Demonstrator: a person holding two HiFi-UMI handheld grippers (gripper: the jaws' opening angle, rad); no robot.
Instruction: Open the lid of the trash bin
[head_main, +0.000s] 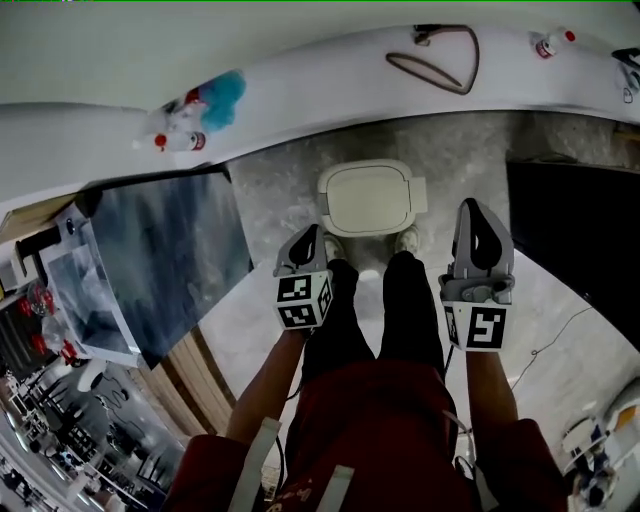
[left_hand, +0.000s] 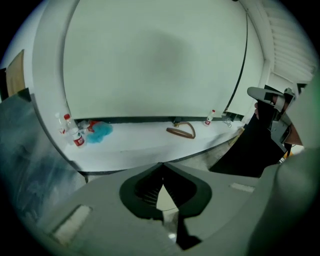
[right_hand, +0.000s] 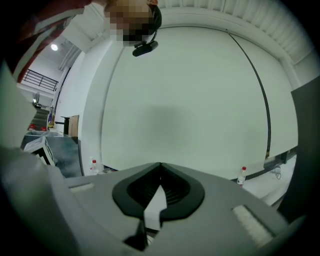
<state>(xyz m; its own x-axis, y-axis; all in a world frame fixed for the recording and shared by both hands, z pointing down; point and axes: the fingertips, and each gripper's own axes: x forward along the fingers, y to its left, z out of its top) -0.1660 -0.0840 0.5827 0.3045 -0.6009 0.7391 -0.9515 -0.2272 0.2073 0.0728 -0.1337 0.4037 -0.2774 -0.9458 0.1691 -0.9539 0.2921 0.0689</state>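
Note:
In the head view the trash bin (head_main: 370, 197) stands on the grey floor just beyond the person's shoes, with its white rounded lid down. My left gripper (head_main: 310, 236) hovers near the bin's front left corner with its jaws together and nothing in them. My right gripper (head_main: 473, 209) is held to the right of the bin, apart from it. In the left gripper view the left gripper (left_hand: 161, 164) has its tips meeting. The right gripper (right_hand: 160, 164) in its own view is closed the same way and faces a white wall. Neither gripper view shows the bin.
A curved white ledge (head_main: 330, 90) behind the bin carries small bottles (head_main: 178, 140), a blue bundle (head_main: 222, 98) and a brown loop (head_main: 440, 62). A dark grey cabinet (head_main: 165, 255) stands at the left and a black block (head_main: 570, 235) at the right. A thin cable (head_main: 548, 345) lies on the floor.

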